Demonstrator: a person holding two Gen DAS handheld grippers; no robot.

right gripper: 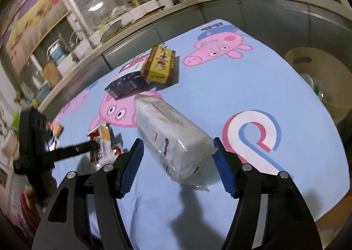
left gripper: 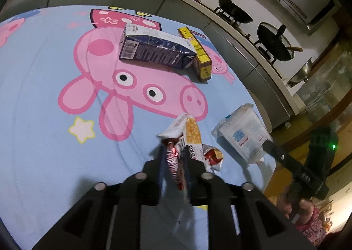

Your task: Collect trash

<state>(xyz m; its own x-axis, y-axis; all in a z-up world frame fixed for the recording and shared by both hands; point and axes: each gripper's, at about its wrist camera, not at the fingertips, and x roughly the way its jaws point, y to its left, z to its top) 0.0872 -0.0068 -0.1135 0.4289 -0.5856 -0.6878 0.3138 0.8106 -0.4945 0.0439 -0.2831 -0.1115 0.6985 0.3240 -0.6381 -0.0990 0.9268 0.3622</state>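
A crumpled red and white snack wrapper (left gripper: pixel 173 159) stands between the fingers of my left gripper (left gripper: pixel 175 148). The jaws are slightly apart and do not clearly press on it. More of the wrapper (right gripper: pixel 103 144) lies on the cloth. My right gripper (right gripper: pixel 178 140) is open, with its blue pads (right gripper: pixel 132 162) on either side of a white tissue pack (right gripper: pixel 171 135) lying on the table. The right pad touches the pack's corner. Further back lie a dark blue carton (left gripper: pixel 154 50) and a yellow box (left gripper: pixel 200 56).
A blue cartoon-pig cloth (left gripper: pixel 44 96) covers the table. A kitchen counter runs behind it, with woks (left gripper: pixel 235 12) on the stove. A pale round container (right gripper: pixel 319 74) stands past the table's right edge. A person's hand (left gripper: pixel 294 203) grips the right tool.
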